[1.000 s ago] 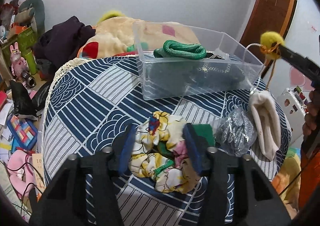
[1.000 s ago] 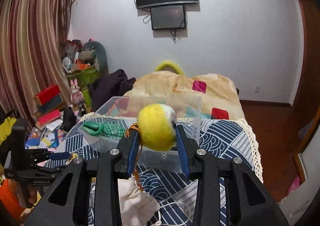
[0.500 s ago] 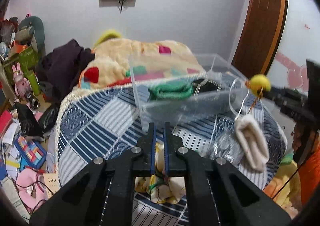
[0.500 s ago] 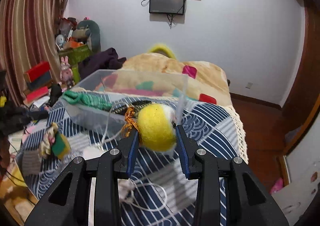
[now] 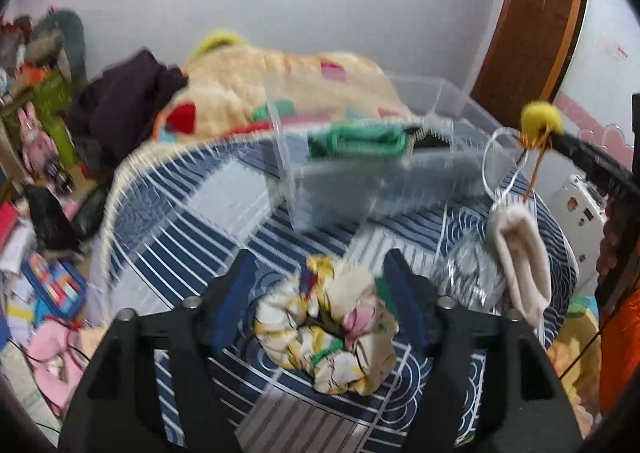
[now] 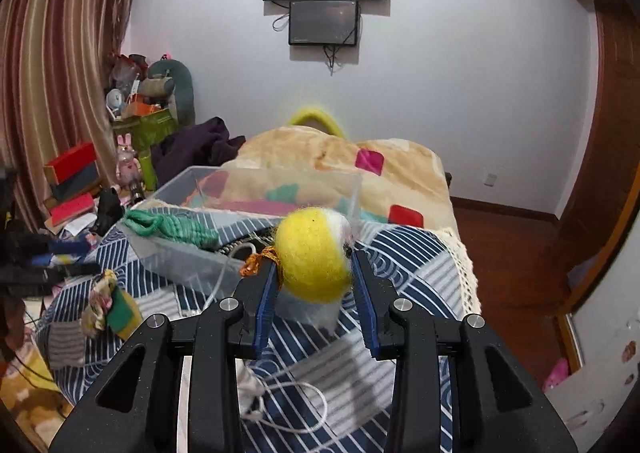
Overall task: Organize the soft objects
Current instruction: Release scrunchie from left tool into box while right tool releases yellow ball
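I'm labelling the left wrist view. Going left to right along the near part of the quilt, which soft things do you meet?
Floral scrunchie between the open left gripper fingers → silver mesh bundle → cream pouch, hanging below the yellow felt ball in the right gripper.

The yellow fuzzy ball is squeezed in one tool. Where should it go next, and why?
Probably carry the yellow ball forward over the clear box and let go. The right tool grips it just short of the box, where the green rope already lies, so the ball likely belongs there too.
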### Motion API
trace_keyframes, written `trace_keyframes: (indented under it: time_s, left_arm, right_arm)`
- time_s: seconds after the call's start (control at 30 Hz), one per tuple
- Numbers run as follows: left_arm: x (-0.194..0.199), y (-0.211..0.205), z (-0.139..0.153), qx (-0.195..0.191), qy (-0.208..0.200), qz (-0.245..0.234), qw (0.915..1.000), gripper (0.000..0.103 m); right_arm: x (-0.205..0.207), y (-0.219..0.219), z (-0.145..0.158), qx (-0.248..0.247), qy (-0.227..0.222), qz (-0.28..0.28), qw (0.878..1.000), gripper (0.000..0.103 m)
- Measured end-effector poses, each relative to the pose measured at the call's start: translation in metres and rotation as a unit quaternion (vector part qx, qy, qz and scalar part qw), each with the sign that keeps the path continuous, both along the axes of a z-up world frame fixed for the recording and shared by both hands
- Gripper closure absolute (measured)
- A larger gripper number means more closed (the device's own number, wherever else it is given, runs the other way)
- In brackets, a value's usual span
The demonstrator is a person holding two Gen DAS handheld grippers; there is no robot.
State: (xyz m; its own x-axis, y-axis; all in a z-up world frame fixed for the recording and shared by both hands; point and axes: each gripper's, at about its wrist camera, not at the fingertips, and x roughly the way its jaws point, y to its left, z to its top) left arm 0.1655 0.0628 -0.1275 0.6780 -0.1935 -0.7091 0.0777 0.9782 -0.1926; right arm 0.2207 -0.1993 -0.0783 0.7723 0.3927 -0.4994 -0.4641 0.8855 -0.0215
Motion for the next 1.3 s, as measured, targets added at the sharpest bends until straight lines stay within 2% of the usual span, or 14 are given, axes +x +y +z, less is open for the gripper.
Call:
trace_keyframes:
  time_s: [0.13,0.17,0.2,0.23,0.27,0.3,0.4,0.5,0.6,0.73,0.83,1.0,1.13,1.3]
  left_arm:
    - [0.011,-0.002,-0.022,-0.011,0.029,-0.005,0.9995,0.034]
    - [0.012,-0.001,-0.026,-0.017,0.03,-0.005,0.9994,0.04]
    - [0.013,0.0,-0.027,-0.028,0.028,-0.006,0.9992,0.05]
    - [0.012,0.002,-0.027,-0.049,0.025,-0.012,0.9984,0.056]
    - [0.011,0.002,-0.026,-0.059,0.023,-0.015,0.9979,0.067]
    - [0.008,0.002,-0.024,-0.061,0.016,-0.018,0.9979,0.074]
    - [0.002,-0.003,-0.019,-0.033,0.005,-0.014,0.9993,0.087]
    - [-0.007,-0.007,-0.009,-0.009,-0.01,-0.004,0.9999,0.088]
    - [-0.017,-0.009,0.011,0.01,-0.044,0.007,0.999,0.088]
    - [-0.018,-0.006,0.047,0.009,-0.097,0.013,0.9951,0.088]
    - [-0.005,-0.011,0.072,0.02,-0.126,0.013,0.9917,0.088]
    - [0.024,-0.022,0.096,0.032,-0.159,0.007,0.9867,0.088]
    - [0.051,-0.03,0.095,0.033,-0.157,0.0,0.987,0.088]
    - [0.084,-0.045,0.075,0.051,-0.135,-0.007,0.9895,0.088]
  right_arm:
    - [0.003,0.008,-0.003,0.008,0.006,0.007,1.0,0.07]
    - [0.003,0.009,-0.004,0.01,0.007,0.008,1.0,0.07]
    - [0.003,0.01,-0.004,0.011,0.008,0.009,1.0,0.07]
    - [0.003,0.01,-0.005,0.011,0.008,0.01,1.0,0.07]
    - [0.002,0.01,-0.006,0.01,0.009,0.01,1.0,0.07]
    - [0.002,0.01,-0.007,0.01,0.009,0.01,1.0,0.07]
    - [0.001,0.009,-0.008,0.01,0.011,0.009,1.0,0.07]
    - [-0.001,0.008,-0.006,0.015,0.008,0.009,1.0,0.07]
    - [-0.002,0.008,-0.001,0.021,-0.002,0.009,1.0,0.07]
    - [0.001,0.014,0.006,0.026,-0.012,0.013,1.0,0.07]
    - [0.004,0.019,0.008,0.031,-0.017,0.017,0.999,0.07]
    - [0.014,0.033,0.008,0.034,-0.015,0.029,0.999,0.07]
    - [0.027,0.042,0.002,0.029,-0.003,0.035,0.999,0.07]
    - [0.043,0.05,-0.009,0.016,0.017,0.033,0.999,0.07]
